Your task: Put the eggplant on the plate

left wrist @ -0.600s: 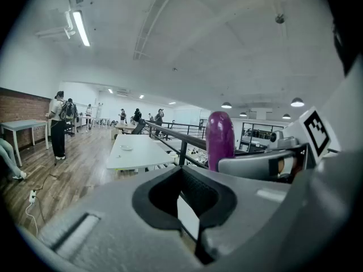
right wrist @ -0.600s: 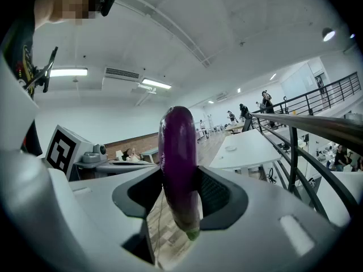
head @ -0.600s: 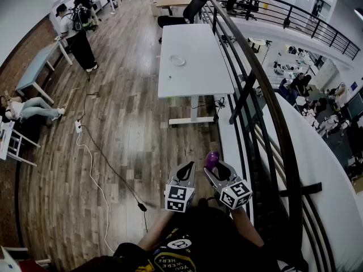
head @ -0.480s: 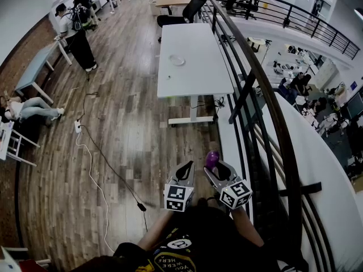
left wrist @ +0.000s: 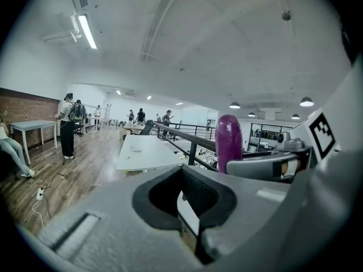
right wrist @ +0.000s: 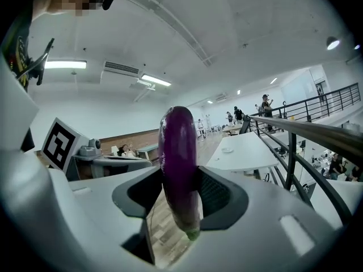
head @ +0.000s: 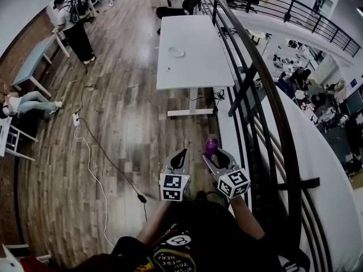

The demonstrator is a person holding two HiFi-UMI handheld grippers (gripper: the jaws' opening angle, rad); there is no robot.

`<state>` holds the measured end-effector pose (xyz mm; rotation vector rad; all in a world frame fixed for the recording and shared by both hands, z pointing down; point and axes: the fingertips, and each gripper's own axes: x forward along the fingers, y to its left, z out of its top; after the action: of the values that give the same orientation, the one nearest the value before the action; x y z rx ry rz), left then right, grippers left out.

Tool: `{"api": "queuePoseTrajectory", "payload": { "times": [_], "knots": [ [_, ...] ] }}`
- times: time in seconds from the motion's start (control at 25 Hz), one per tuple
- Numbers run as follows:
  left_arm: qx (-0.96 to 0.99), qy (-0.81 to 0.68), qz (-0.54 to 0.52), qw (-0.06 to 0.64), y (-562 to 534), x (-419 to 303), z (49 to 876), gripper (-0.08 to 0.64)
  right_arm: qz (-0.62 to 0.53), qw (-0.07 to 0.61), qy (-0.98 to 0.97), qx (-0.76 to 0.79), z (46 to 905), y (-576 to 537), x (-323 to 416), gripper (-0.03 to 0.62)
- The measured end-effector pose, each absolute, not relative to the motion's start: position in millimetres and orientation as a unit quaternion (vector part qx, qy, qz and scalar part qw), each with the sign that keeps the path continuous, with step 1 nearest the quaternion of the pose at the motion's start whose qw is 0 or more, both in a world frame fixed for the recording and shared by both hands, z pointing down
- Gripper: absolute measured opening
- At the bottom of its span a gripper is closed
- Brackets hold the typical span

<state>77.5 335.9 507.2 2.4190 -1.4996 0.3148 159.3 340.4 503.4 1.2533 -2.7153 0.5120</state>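
The purple eggplant (head: pixel 210 146) stands upright between the jaws of my right gripper (head: pixel 214 154), which is shut on it above the wooden floor. In the right gripper view the eggplant (right wrist: pixel 178 163) fills the gap of that gripper (right wrist: pixel 180 192), stem end down. My left gripper (head: pixel 181 160) hangs just left of it, jaws together with nothing between them. From the left gripper (left wrist: pixel 187 200) I see the eggplant (left wrist: pixel 228 141) to the right. A small white plate (head: pixel 177 52) lies on the long white table (head: pixel 193 72) ahead; the plate (right wrist: pixel 227 149) is far from both grippers.
A black metal railing (head: pixel 255 95) runs along my right side beside the table. A cable (head: pixel 102 163) trails over the wooden floor at left. A black office chair (head: pixel 187 7) stands at the table's far end. People (head: pixel 76 24) and a blue bench (head: pixel 31 67) are at far left.
Both grippers sit slightly higher in the head view and the table has slid a little toward the top. The eggplant stays gripped in the right gripper.
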Motion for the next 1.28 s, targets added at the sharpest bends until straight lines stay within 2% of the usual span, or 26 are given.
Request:
{"api": "queuePoseTrajectory", "payload": {
  "times": [0.76, 1.28],
  "knots": [
    [0.849, -0.497, 0.097, 0.150, 313, 30, 515, 0.005, 0.145, 0.045, -0.888, 0.433, 486, 309, 108, 0.196],
    [0.852, -0.496, 0.085, 0.146, 213, 56, 515, 0.005, 0.161, 0.008, -0.904, 0.396, 491, 217, 121, 0.195]
  ]
}}
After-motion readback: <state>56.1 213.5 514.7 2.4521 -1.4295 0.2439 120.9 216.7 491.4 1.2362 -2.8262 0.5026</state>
